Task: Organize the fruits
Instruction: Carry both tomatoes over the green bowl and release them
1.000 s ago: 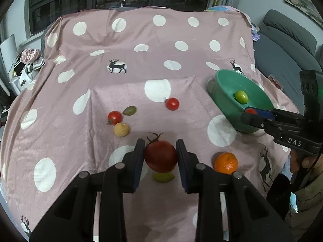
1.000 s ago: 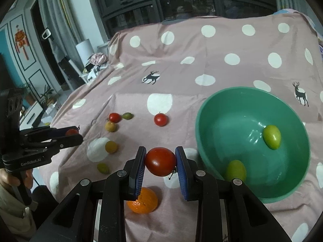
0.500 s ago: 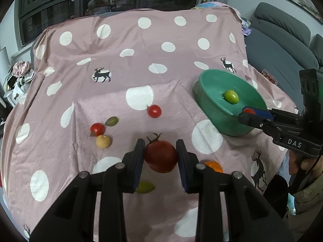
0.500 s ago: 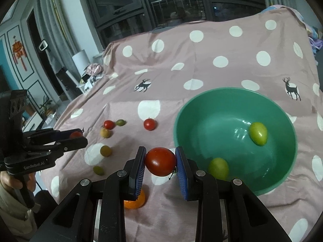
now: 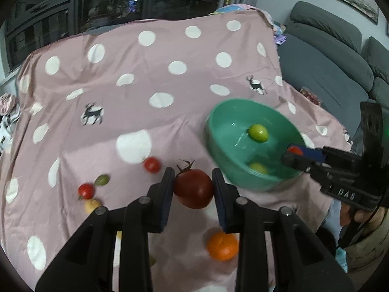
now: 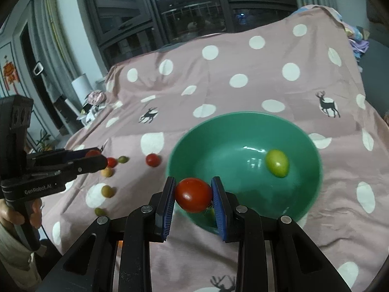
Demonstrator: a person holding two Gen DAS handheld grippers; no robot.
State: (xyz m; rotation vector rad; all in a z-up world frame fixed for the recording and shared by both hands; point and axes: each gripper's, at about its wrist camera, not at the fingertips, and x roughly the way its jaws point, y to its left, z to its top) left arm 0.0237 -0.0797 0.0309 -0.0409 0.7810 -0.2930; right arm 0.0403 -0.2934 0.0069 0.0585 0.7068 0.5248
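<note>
My left gripper (image 5: 193, 189) is shut on a dark red tomato (image 5: 193, 188) with a green stem, held above the pink dotted cloth, left of the green bowl (image 5: 223, 119). My right gripper (image 6: 193, 196) is shut on a bright red tomato (image 6: 193, 194) over the bowl's (image 6: 243, 119) near rim. Inside the bowl lie a green fruit (image 6: 277, 163) and a second one (image 5: 259, 168), mostly hidden in the right wrist view. An orange (image 5: 222, 245) sits on the cloth below my left gripper.
Loose on the cloth: two small red tomatoes (image 5: 152, 164) (image 5: 85, 191), a green olive-like fruit (image 5: 102, 180), a yellowish fruit (image 5: 92, 205) and two greenish ones (image 6: 107, 191) (image 6: 99, 211). A grey sofa (image 5: 328, 73) stands to the right. A person's hand (image 6: 14, 216) holds the left tool.
Both grippers moved toward the bowl with their tomatoes. The right tomato now hangs over the bowl's rim; the bowl appears closer in the left view.
</note>
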